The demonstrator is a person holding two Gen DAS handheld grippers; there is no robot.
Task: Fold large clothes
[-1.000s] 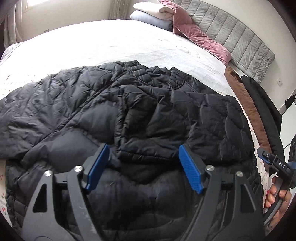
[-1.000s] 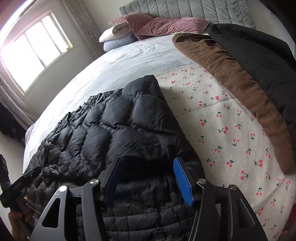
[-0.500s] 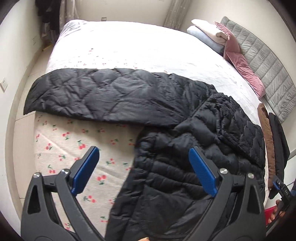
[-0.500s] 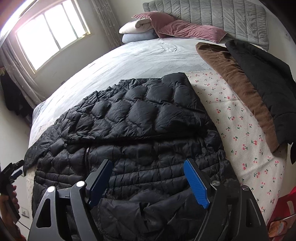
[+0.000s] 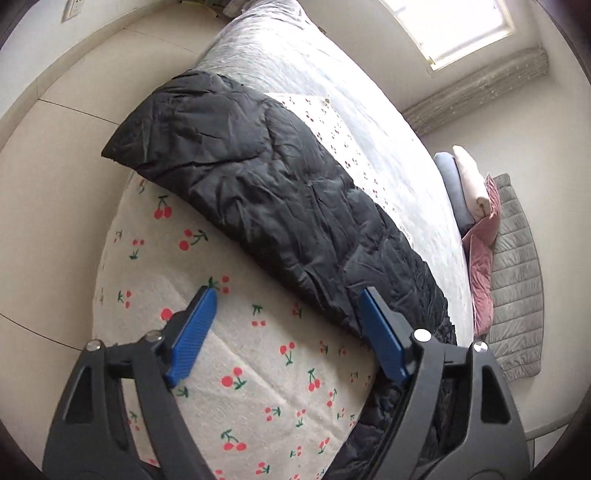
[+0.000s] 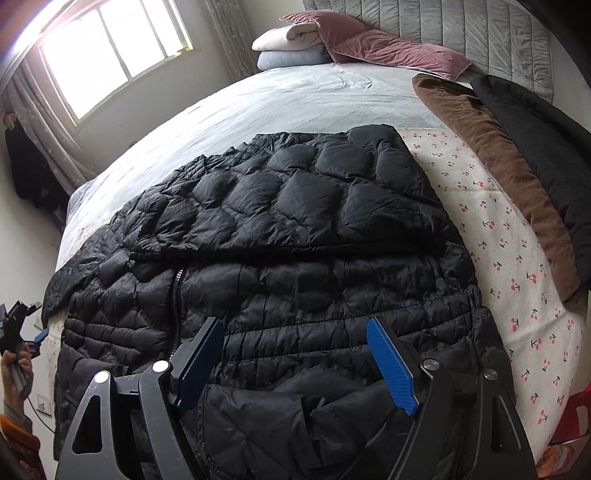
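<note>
A black quilted puffer jacket (image 6: 280,236) lies on the bed, one sleeve folded across its chest, the zipper (image 6: 177,291) running down its front. The other sleeve (image 5: 258,181) stretches out flat toward the bed's corner in the left wrist view. My left gripper (image 5: 288,302) is open and empty, above the cherry-print sheet (image 5: 258,354) just beside that sleeve. My right gripper (image 6: 295,332) is open and empty, hovering over the jacket's lower body near the hem. The left gripper also shows at the left edge of the right wrist view (image 6: 22,325).
A brown garment (image 6: 491,147) and another black coat (image 6: 546,147) lie along the bed's right side. Pink pillows (image 6: 384,48) and folded bedding (image 6: 291,44) sit by the grey headboard (image 6: 461,26). The bed's corner and the floor (image 5: 55,166) lie left of the sleeve.
My left gripper has swung left from the jacket's body out to the extended sleeve near the bed's corner. My right gripper has drawn back from the jacket, showing more of it. Both stayed open.
</note>
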